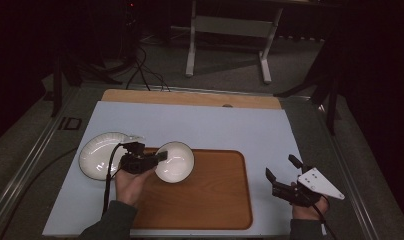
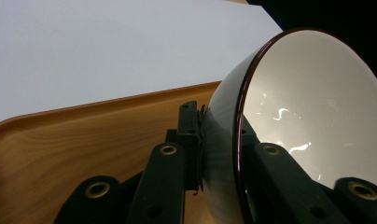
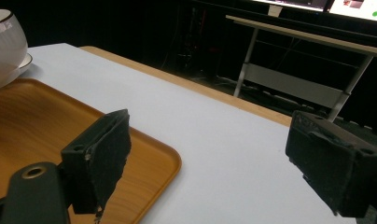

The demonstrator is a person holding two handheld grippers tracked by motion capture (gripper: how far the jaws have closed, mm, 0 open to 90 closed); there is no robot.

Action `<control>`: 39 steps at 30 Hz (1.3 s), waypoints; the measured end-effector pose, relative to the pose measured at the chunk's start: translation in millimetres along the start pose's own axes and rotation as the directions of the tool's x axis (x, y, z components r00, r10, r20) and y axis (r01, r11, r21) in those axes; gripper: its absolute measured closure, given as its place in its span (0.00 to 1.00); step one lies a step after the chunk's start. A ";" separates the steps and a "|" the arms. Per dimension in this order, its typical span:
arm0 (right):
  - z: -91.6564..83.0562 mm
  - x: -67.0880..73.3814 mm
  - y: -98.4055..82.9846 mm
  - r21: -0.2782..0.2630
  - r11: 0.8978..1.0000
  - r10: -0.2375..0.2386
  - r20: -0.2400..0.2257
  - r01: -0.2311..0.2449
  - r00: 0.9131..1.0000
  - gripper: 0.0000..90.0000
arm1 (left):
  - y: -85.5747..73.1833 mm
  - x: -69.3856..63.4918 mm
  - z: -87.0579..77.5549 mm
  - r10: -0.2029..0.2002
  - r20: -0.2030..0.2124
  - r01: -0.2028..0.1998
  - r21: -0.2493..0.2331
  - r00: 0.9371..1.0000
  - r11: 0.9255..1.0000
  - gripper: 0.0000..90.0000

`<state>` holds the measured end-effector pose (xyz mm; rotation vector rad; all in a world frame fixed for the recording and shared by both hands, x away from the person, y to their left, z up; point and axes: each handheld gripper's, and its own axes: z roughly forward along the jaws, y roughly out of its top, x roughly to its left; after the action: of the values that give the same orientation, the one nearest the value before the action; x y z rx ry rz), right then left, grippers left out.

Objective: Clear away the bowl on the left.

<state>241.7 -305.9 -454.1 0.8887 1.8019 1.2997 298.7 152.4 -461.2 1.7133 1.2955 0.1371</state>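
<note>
Left gripper view: bowl [image 2: 312, 121] cut off, hiding one jaw.

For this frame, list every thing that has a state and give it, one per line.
Bowl: empty, tilted, rim gripped, over the tray's left end.
Plate: empty, flat on the table left of the tray.
Tray: bare.
Left gripper: shut on the bowl.
Right gripper: open, holding nothing.
</note>
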 end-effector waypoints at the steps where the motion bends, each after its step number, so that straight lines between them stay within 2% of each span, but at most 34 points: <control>1: -0.1 -0.2 -0.1 0.000 1.000 0.000 0.000 0.000 1.000 0.15 | -0.3 -1.6 1.1 0.002 0.002 -0.002 0.002 1.000 1.000 0.90; 20: -0.3 0.0 0.0 -0.002 1.000 -0.001 0.000 0.001 1.000 0.15 | -5.0 -14.9 12.7 0.030 0.011 -0.030 0.034 0.999 0.999 0.90; 39: -1.6 -0.2 -0.3 -0.002 1.000 -0.002 0.002 0.002 1.000 0.15 | -14.5 -22.3 29.2 0.055 0.011 -0.056 0.091 0.998 0.994 0.90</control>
<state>240.4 -306.9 -454.0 0.8870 1.7989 1.2991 296.1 116.8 -478.1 1.8266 1.2658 0.1038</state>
